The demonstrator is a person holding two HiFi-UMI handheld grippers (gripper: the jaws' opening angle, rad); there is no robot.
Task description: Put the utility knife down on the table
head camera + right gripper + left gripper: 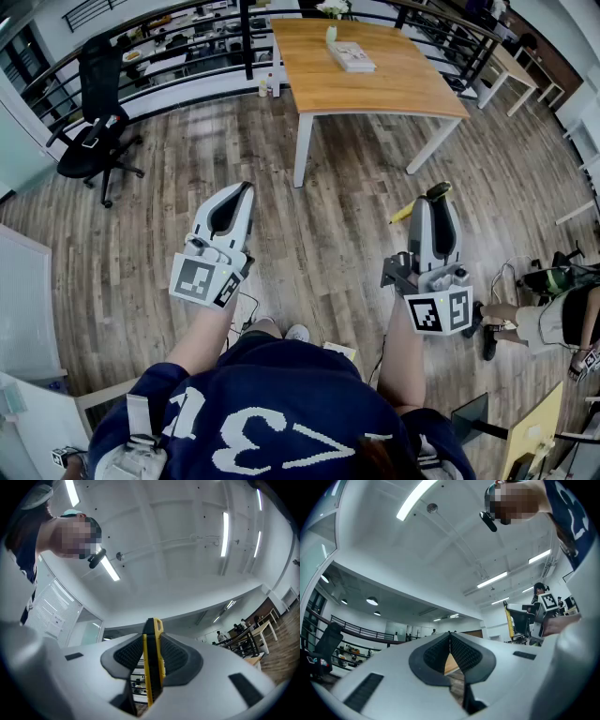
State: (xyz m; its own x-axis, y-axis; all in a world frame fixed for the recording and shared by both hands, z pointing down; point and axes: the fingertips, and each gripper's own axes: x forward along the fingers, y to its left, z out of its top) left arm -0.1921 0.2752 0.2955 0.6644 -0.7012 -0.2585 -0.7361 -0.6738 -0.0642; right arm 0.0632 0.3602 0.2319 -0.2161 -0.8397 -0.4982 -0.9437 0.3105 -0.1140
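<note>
Your right gripper [152, 639] pinches the utility knife [151, 681] edge-on between its ribbed pads, and the yellow-and-black body pokes out past the fingertips. Your left gripper [450, 637] has its jaws pressed together at the tips, with nothing between them. Well ahead of both pairs of jaws stands the wooden table [394, 89], carrying a booklet [352, 56] and a small vase [331, 34] of pale flowers.

right tongs [151, 660] clamping utility knife [152, 667]
</note>
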